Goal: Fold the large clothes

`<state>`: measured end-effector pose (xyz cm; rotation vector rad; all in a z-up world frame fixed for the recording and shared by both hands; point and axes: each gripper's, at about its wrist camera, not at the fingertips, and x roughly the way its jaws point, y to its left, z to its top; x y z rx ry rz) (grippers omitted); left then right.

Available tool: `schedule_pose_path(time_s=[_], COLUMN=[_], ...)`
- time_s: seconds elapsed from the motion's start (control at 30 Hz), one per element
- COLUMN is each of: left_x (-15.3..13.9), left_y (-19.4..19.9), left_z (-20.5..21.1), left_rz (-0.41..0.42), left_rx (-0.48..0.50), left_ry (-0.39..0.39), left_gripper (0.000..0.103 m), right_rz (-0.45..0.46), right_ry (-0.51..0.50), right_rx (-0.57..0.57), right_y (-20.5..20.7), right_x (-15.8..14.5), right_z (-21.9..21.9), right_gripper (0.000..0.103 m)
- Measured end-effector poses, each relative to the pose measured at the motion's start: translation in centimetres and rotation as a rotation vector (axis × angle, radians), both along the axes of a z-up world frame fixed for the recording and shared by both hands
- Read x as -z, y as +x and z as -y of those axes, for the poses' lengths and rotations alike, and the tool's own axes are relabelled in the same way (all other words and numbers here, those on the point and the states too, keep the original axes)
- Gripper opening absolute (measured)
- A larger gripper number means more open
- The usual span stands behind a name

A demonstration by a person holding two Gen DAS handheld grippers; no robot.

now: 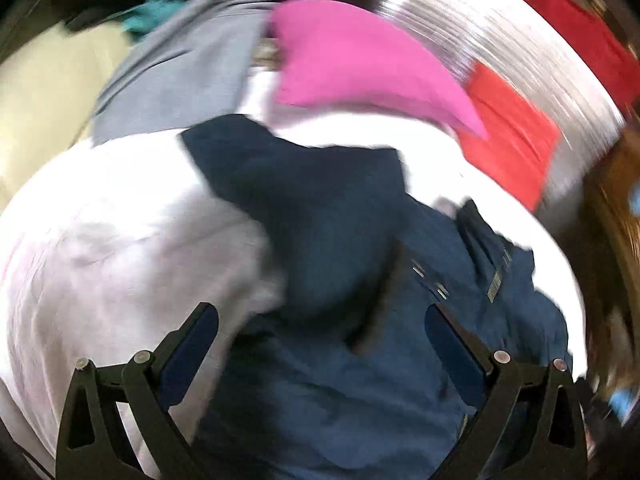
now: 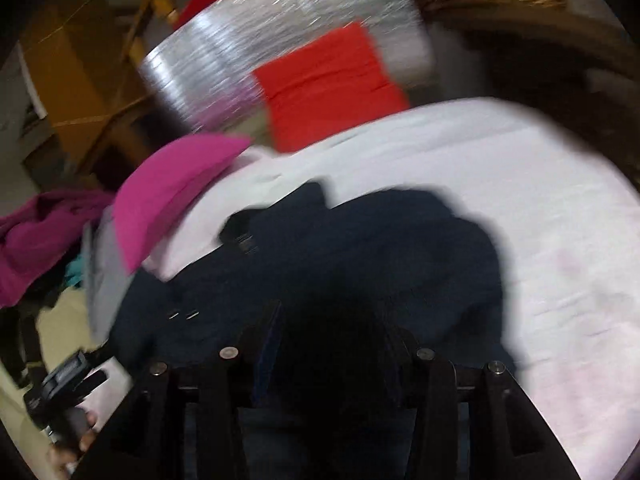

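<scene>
A dark blue garment (image 1: pixel 340 240) lies crumpled on a white sheet (image 1: pixel 100 240), blurred by motion. My left gripper (image 1: pixel 320 308) hovers over it, jaws spread wide, and the cloth passes beneath them without either pad touching it. In the right wrist view the same dark blue garment (image 2: pixel 360 248) bunches up into my right gripper (image 2: pixel 334 320), whose fingers stand close together with dark fabric filling the gap between them. A hand (image 2: pixel 80 432) on the left gripper's handle shows at the lower left.
A folded pink cloth (image 1: pixel 360 64) and a folded red cloth (image 1: pixel 508 136) lie beyond the garment, by a shiny silver surface (image 1: pixel 500 40). Grey cloth (image 1: pixel 180 72) and cream cloth (image 1: pixel 40 100) sit at the left. A magenta garment (image 2: pixel 40 240) is heaped at the side.
</scene>
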<state>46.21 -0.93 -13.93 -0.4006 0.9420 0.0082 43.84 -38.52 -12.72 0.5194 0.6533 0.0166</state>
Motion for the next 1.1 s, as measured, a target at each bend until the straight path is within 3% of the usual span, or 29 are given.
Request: schedule_pose_path(time_s=[0.17, 0.3, 0.47, 0.6, 0.67, 0.87, 0.9, 1.03, 1.1], left_x=[1.9, 3.7, 4.8, 5.9, 6.4, 7.5, 7.6, 7.4, 6.8], left_y=[0.8, 1.9, 3.1, 4.6, 5.2, 6.8, 7.0, 7.5, 7.4], left_z=[-5.3, -7.0, -7.7, -7.5, -7.4, -7.7, -7.7, -7.0, -6.4], left_rz=[-0.012, -0.054, -0.077, -0.102, -0.118, -0.117, -0.111, -0.061, -0.028], left_rx=[-0.154, -0.208, -0.195, -0.148, -0.126, -0.096, -0.09, -0.027, -0.016], left_ry=[-0.164, -0.295, -0.357, -0.407, -0.455, -0.567, -0.588, -0.647, -0.616], left_gripper=[0.102, 0.102, 0.102, 0.102, 0.102, 0.102, 0.099, 0.055, 0.049], right_rz=[-0.04, -0.054, -0.056, -0.191, -0.181, -0.181, -0.161, -0.114, -0.098], right_ry=[0.061, 0.142, 0.149, 0.095, 0.072, 0.123, 0.144, 0.202, 0.201], right_rx=[-0.194, -0.312, -0.412, -0.462, -0.477, -0.498, -0.495, -0.435, -0.407], right_y=[4.4, 7.3, 8.8, 11.2, 11.1, 9.9, 9.5, 7.8, 7.0], right_x=[1.6, 3.0, 4.0, 7.2, 7.4, 6.8, 6.5, 6.6, 6.4], right_z=[-6.5, -10.4, -15.2, -18.3, -18.6, -16.8, -16.0, -13.4, -12.0], right_gripper=[0.047, 0.047, 0.047, 0.046, 0.046, 0.045, 0.045, 0.045, 0.045])
